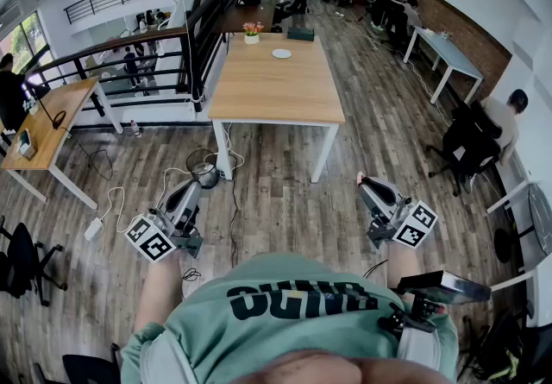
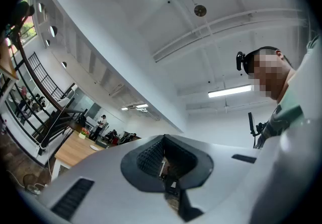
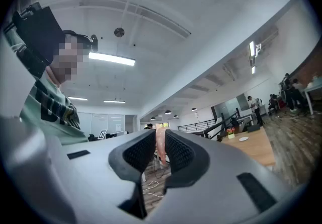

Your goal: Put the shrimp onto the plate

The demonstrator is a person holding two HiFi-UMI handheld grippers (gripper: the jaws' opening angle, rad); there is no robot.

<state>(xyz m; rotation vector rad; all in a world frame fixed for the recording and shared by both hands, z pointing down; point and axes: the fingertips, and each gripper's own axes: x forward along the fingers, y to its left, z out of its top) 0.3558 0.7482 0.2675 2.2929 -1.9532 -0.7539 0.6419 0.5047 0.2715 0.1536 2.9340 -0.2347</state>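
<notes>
A pale pink shrimp (image 3: 160, 143) stands upright between the dark ribbed pads of my right gripper (image 3: 160, 148), which is shut on it. In the head view that gripper (image 1: 363, 181) hangs at the right over the wooden floor, and the shrimp (image 1: 360, 176) shows as a pink tip. A small white plate (image 1: 282, 53) lies at the far end of the wooden table (image 1: 276, 97), well ahead of both grippers. It also appears as the plate (image 3: 243, 139) in the right gripper view. My left gripper (image 1: 191, 187) is held low at the left, shut with nothing between its pads (image 2: 151, 157).
A flower pot (image 1: 251, 32) and a dark box (image 1: 300, 33) stand by the plate. A round metal pot (image 1: 204, 171) and cables lie on the floor by the table's near left leg. Another desk (image 1: 47, 119) stands left, office chairs (image 1: 461, 149) right, people at the back.
</notes>
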